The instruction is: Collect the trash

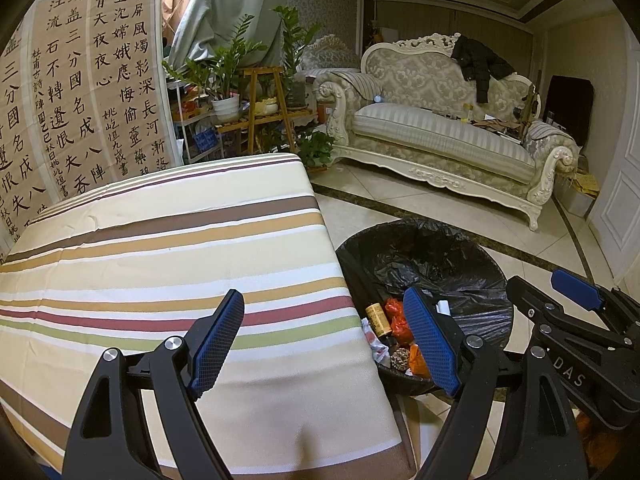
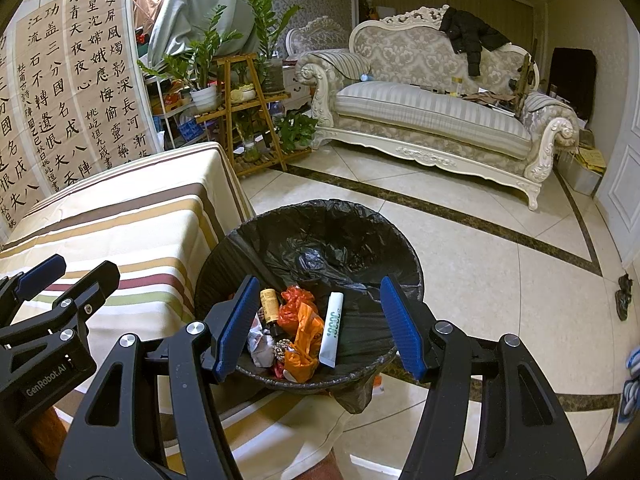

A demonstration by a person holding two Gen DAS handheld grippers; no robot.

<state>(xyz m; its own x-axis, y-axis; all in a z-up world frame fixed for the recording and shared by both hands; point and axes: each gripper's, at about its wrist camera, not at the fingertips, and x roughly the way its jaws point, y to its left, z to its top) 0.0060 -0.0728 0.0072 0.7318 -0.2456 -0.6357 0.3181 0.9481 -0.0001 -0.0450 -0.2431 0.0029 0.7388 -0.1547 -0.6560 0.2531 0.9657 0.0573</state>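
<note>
Through my left view, I'm hovering my left gripper (image 1: 324, 338) wide open and empty over the striped tablecloth (image 1: 160, 248). Through my right view, I'm holding my right gripper (image 2: 318, 326) parted, empty, above the trash bin (image 2: 416, 268); its loose liner could be snagging a finger.

The left gripper (image 1: 324, 340) tilts downward with its blue-padded jaws spread wide and nothing between them. The right gripper (image 2: 320, 326) sits just beside it at a similar downward tilt, jaws parted a little less, also empty. Each gripper's black frame shows at the edge of the other's wrist view.
</note>
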